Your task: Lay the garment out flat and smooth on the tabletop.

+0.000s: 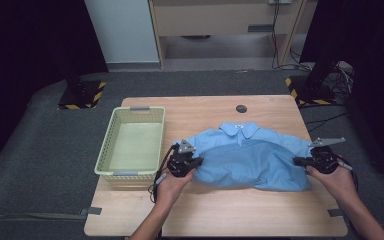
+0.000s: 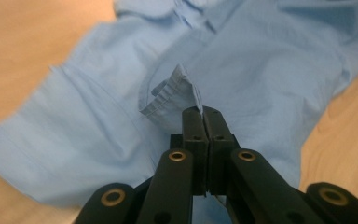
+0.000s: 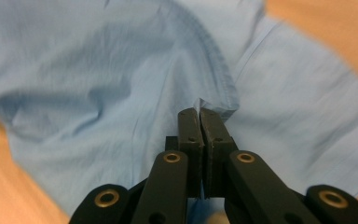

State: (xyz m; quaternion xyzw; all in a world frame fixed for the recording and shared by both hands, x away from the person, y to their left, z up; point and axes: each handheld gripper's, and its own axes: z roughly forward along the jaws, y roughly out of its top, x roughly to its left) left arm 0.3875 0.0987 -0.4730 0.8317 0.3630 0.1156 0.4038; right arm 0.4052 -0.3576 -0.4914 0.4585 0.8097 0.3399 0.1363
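Blue fabric: one shirt point(image 1: 250, 160) lies at the centre of the high view on one wooden table point(image 1: 215, 215), collar toward the top. One pale green basket point(image 1: 130, 145) stands left of it. Two grippers work the shirt: the left gripper point(image 1: 197, 161) pinches its left edge, the right gripper point(image 1: 297, 160) its right edge. The left gripper view shows the jaws closed on a gathered hem; the right gripper view, jaws closed on a stitched seam.
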